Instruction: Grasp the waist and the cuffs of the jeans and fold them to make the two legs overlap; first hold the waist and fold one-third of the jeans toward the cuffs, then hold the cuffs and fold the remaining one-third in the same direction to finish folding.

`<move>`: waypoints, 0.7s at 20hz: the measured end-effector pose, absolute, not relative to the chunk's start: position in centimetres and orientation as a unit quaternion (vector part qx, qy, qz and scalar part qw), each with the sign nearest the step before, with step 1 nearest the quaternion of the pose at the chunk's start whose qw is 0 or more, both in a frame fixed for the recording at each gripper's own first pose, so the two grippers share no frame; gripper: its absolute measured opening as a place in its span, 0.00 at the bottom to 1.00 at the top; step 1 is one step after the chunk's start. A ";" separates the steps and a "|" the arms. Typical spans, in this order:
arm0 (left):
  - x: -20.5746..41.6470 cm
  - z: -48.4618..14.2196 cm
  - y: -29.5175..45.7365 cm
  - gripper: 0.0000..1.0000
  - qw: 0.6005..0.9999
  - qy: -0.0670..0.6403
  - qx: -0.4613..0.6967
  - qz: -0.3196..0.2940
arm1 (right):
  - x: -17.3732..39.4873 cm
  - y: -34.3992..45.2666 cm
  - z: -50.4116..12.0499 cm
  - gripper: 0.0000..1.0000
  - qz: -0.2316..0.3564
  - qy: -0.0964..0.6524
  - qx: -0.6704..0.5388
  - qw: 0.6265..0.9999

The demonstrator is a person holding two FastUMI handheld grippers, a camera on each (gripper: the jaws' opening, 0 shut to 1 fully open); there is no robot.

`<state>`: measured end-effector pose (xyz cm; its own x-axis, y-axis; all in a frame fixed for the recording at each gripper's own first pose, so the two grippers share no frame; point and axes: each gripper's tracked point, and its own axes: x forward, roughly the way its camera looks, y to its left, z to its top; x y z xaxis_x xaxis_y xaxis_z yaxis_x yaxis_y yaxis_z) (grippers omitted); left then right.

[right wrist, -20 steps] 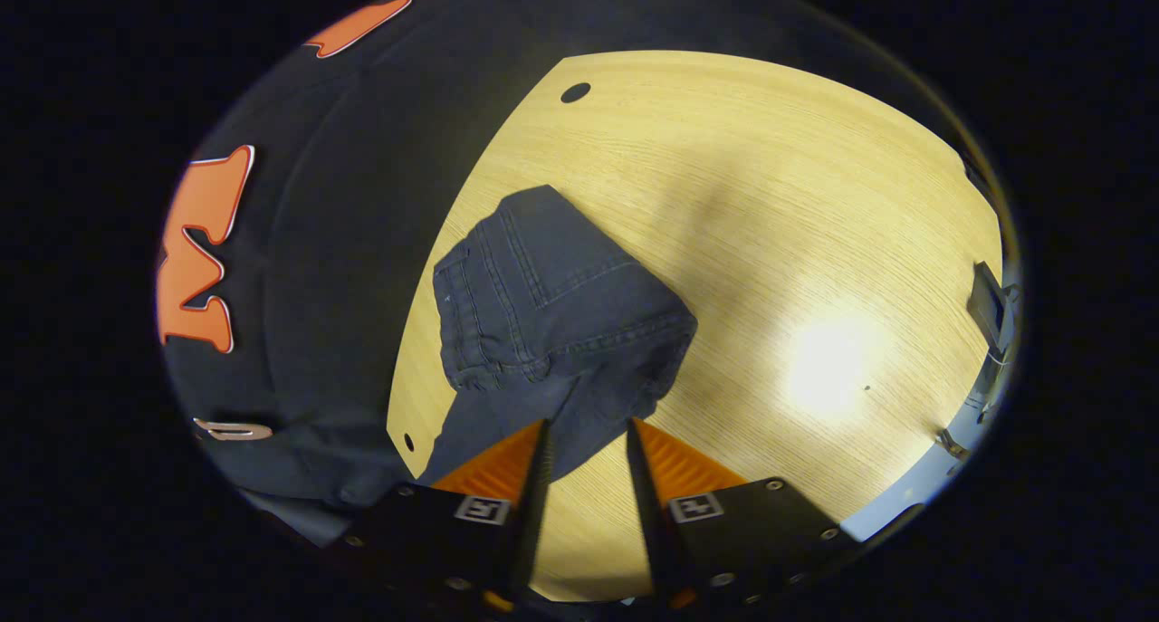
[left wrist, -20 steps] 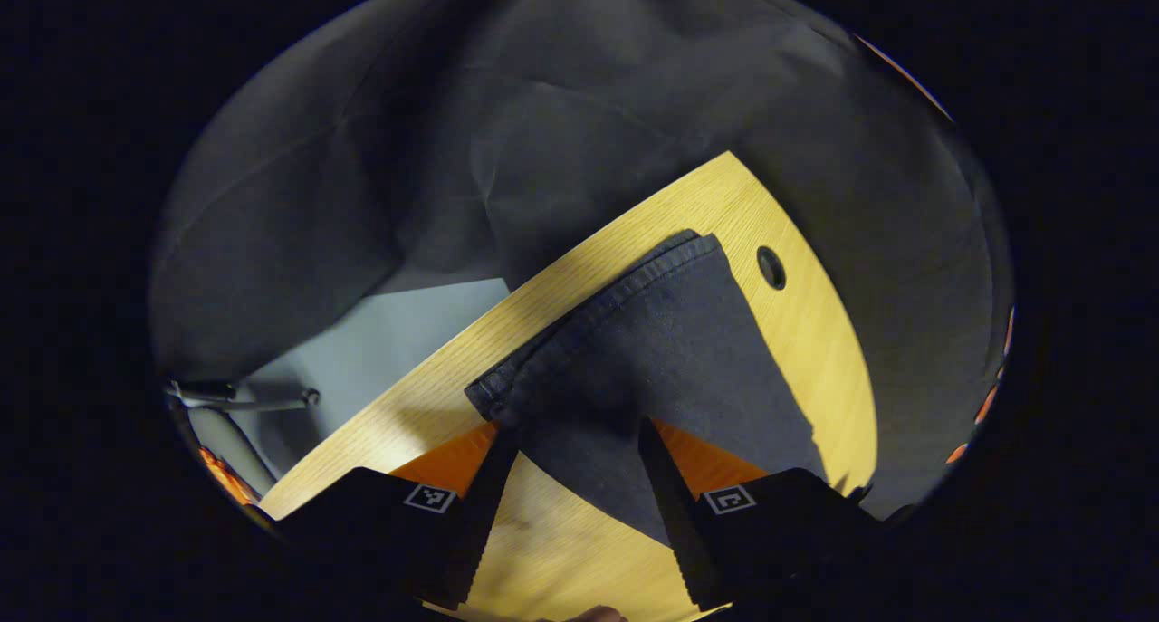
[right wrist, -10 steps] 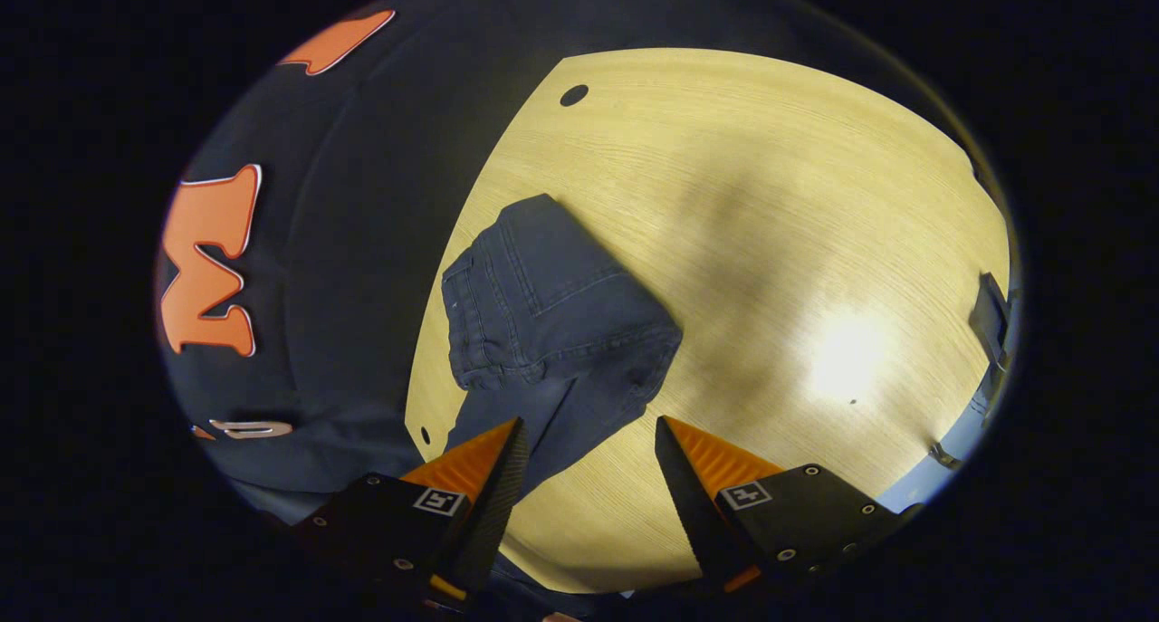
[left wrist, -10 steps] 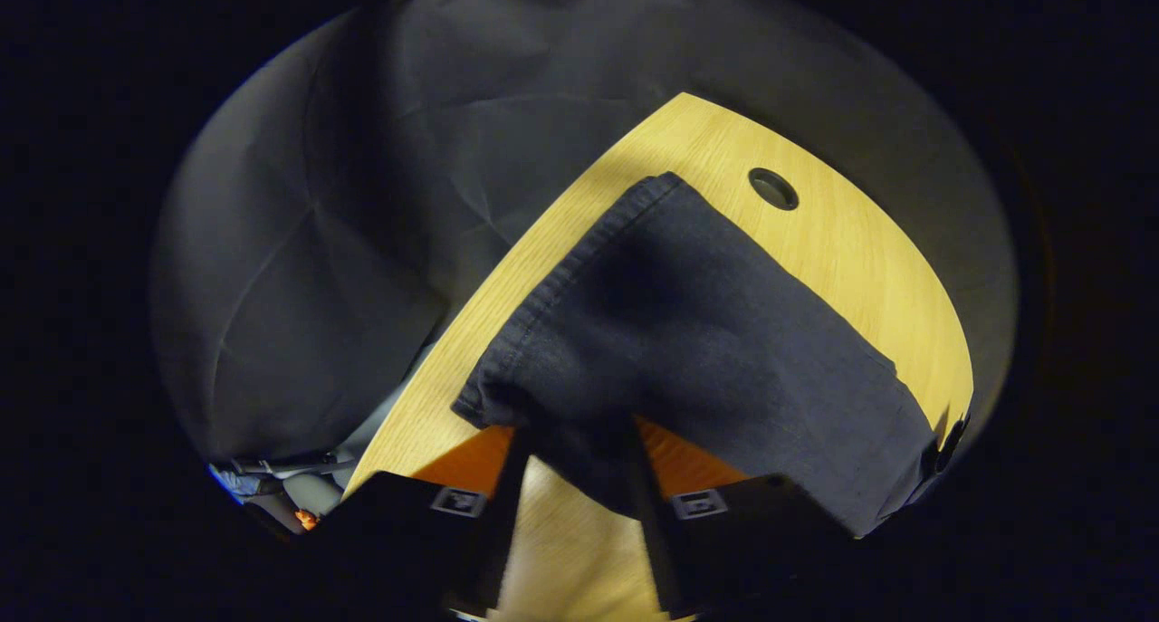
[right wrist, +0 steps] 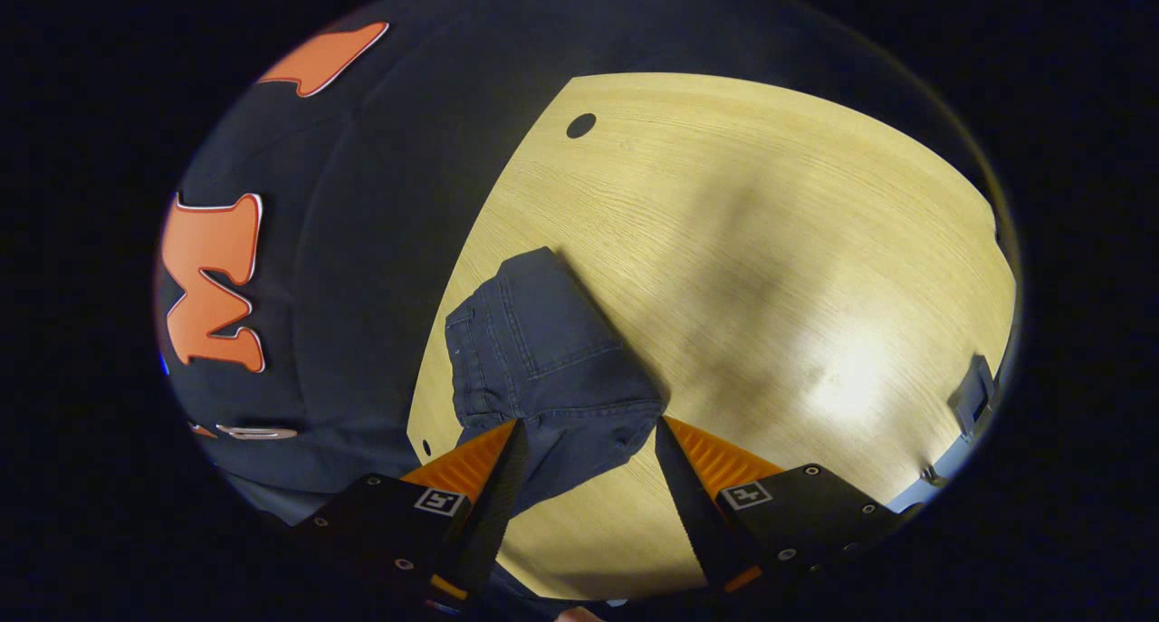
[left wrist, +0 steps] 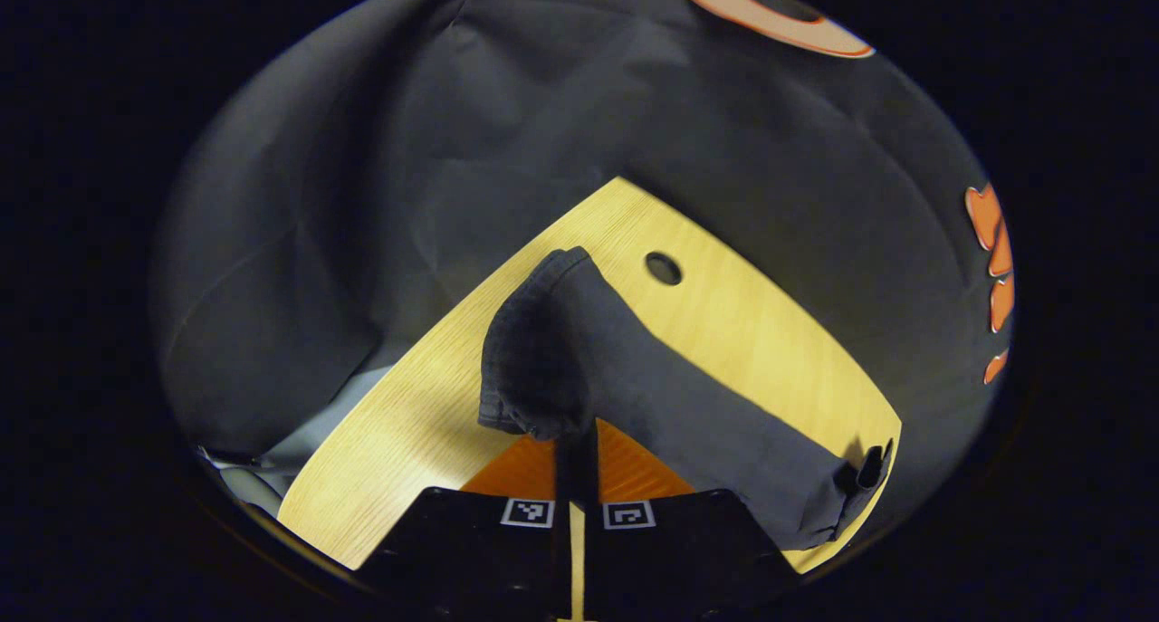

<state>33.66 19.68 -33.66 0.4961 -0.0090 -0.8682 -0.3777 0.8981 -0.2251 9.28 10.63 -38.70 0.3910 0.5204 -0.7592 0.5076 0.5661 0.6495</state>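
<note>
The dark jeans (left wrist: 634, 377) lie on the wooden table (left wrist: 742, 323), folded lengthwise into one long strip. In the left gripper view my left gripper (left wrist: 577, 443) is shut on the cuff end (left wrist: 530, 359), which bunches up just above the fingertips. The leg runs from there down to the right. In the right gripper view the waist end (right wrist: 543, 350), with its pocket seams, lies flat near the table's left edge. My right gripper (right wrist: 589, 427) is open, with the waist fabric reaching in between its fingers (right wrist: 502, 464).
A round cable hole (left wrist: 663, 268) is cut in the table just past the cuffs, and the cable hole (right wrist: 580, 125) sits at the far left corner. A small grey device (right wrist: 973, 396) is at the table's right edge. Black cloth walls surround the table.
My left gripper went from open around the cuff to shut on it, and the cuff end has bunched up. My right gripper opened and now sits closer to the waist.
</note>
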 end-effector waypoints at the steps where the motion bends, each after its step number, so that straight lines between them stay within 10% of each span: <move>1: 33.8 -32.2 18.5 0.05 0.852 0.475 -0.195 0.102 | 9.7 10.8 -38.8 0.88 0.008 0.553 0.460 0.694; 14: 35.4 -17.2 -3.3 0.05 0.899 0.389 -0.178 -0.091 | 11.7 12.1 -39.4 0.93 0.058 0.560 0.437 0.702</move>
<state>35.42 -3.34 -17.20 0.6804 -0.3022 -0.6676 0.0247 0.9199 -0.3913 11.72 12.09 -39.43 0.3664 0.5704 -0.7351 0.4078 0.6116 0.6779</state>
